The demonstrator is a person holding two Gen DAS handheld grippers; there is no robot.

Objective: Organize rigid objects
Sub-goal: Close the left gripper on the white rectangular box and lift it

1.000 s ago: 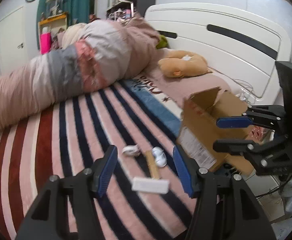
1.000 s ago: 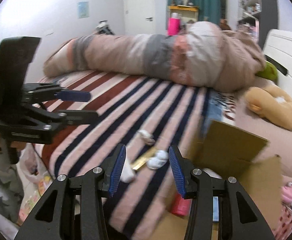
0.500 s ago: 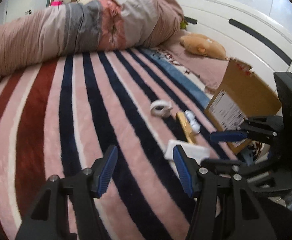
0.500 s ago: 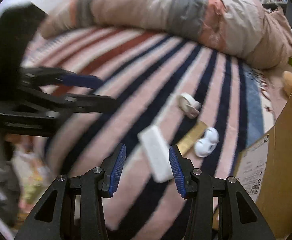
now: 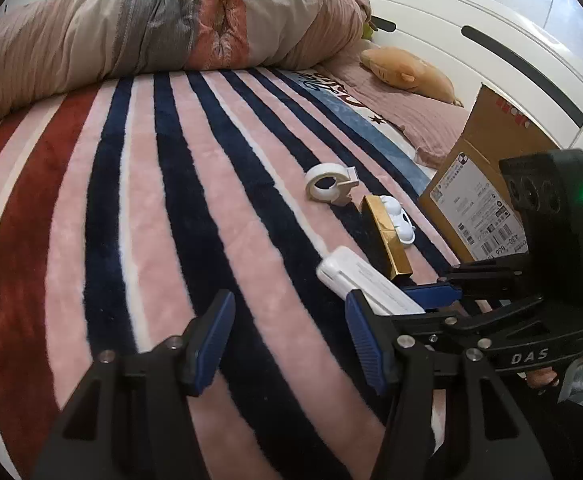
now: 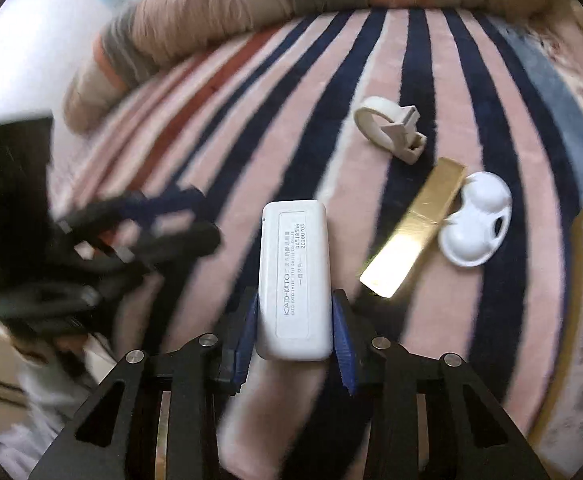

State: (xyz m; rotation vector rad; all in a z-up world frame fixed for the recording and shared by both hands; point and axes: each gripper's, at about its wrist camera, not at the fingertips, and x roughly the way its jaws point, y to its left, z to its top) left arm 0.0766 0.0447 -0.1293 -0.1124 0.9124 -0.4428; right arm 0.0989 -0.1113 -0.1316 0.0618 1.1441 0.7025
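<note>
since the right gripper (image 6: 294, 330) jaws pinch only the near end of the white case (image 6: 294, 280), it could tip out, while the left gripper (image 5: 289, 340) jaws gape empty.

- The right gripper (image 6: 294, 326) has come down over the bed (image 5: 131, 200) and closed its jaws on the near end of the white case (image 6: 294, 276) (a second ago that case lay loose, well ahead of them).
- The left gripper (image 5: 287, 340) has dropped low too, jaws apart as before.
</note>
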